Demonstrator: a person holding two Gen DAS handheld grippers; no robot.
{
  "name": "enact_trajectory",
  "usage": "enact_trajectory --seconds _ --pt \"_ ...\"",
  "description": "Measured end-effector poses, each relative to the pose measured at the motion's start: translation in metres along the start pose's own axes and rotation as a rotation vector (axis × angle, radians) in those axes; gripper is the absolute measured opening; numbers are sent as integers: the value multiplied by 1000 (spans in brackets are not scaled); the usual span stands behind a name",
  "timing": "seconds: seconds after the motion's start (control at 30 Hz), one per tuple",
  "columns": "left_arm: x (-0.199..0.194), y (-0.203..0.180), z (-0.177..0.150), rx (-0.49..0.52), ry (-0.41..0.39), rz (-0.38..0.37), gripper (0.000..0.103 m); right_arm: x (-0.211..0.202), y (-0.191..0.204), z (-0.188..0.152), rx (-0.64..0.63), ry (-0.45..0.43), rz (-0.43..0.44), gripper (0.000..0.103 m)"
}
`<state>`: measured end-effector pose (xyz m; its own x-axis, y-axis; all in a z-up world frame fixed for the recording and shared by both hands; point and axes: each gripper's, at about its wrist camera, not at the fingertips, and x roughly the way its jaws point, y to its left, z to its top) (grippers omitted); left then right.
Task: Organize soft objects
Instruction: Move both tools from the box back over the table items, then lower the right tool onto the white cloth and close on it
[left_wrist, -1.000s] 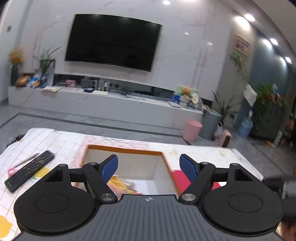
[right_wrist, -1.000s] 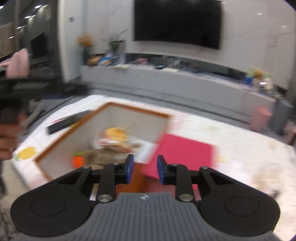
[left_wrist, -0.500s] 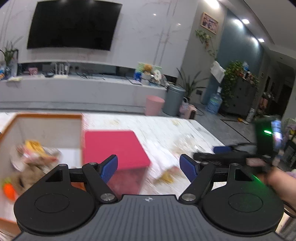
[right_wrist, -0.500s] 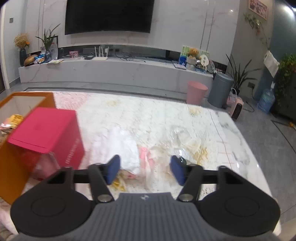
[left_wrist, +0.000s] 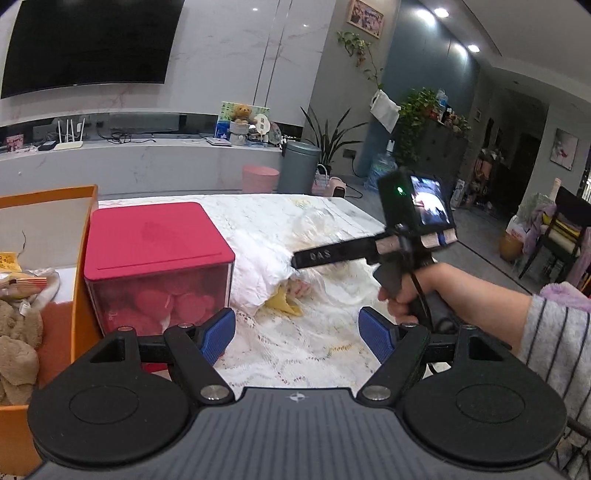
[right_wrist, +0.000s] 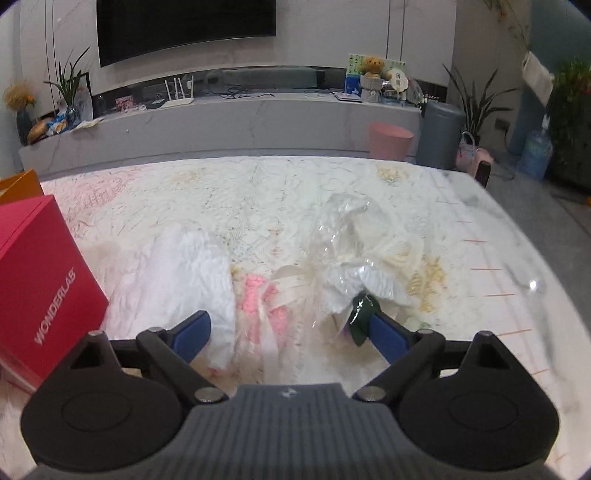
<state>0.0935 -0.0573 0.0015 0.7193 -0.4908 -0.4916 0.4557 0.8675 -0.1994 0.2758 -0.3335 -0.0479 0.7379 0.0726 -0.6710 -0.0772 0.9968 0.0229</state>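
Cloths (right_wrist: 192, 273) lie heaped on the table (right_wrist: 258, 192) right of the red box (right_wrist: 40, 273); the right claw (right_wrist: 288, 332) hangs over them, jaws opening, nothing gripped. Only the left view shows the orange bin (left_wrist: 83, 280) holding a brown plush (left_wrist: 16, 343), and the hand (left_wrist: 406, 299) carrying the right tool; the left claw (left_wrist: 297, 334) gapes wide and empty

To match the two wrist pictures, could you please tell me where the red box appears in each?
Left wrist: the red box sits left of centre, beside the orange bin.
Right wrist: the box is at the far left edge, partly cut off.
Shared landmark: the pink wastebasket on the floor beyond the table.
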Motion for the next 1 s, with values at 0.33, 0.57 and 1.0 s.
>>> enact_trajectory --seconds 0.33,0.57,1.0 --pt "2 0 -6 -21 34 1 89 -22 31 -3 -45 -82 121 92" --pt "7 -1 -5 -11 45 -5 89 -20 74 -3 -253 -121 126 90" --pt "10 0 -4 -11 60 -11 89 -18 70 0 -247 -55 143 16"
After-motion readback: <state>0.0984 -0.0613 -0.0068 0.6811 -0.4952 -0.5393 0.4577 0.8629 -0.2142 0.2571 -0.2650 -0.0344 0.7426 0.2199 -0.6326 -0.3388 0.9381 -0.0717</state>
